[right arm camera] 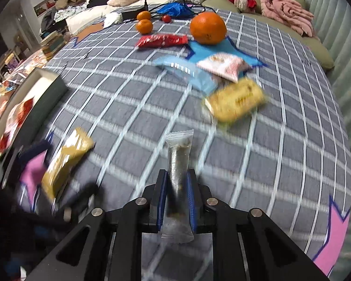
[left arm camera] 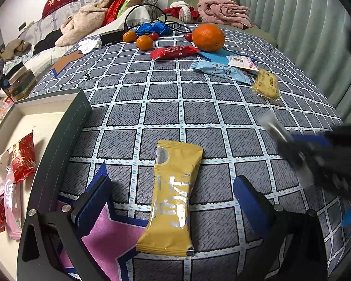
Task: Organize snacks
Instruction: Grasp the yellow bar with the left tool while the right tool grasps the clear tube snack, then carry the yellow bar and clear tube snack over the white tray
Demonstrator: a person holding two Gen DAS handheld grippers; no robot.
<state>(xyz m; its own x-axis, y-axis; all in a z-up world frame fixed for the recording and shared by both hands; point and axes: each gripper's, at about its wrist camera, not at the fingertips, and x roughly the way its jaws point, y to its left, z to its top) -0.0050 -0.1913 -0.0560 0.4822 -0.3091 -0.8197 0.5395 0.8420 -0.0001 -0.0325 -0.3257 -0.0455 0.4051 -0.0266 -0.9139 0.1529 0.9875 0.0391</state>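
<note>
At nine o'clock in the left wrist view sits a rigid, dark-walled tray (left arm camera: 58, 140) with a pale floor, holding glossy red and pink packets (left arm camera: 23, 161). The left claw (left arm camera: 173, 199) stands wide open, gripping nothing; between its blue ribbed pads lies a flat mustard-yellow foil packet (left arm camera: 173, 196) on the woven checked cloth (left arm camera: 199, 107) of the worktop, its long axis running from six o'clock toward twelve. Toward one o'clock lie a pale blue wrapper (left arm camera: 222, 71) and a small yellow biscuit pack (left arm camera: 266, 84), with a round orange (left arm camera: 208, 37) at twelve. The right claw (right arm camera: 176, 192) is clamped on a slim, clear plastic sachet (right arm camera: 179, 161), which points toward twelve o'clock.
</note>
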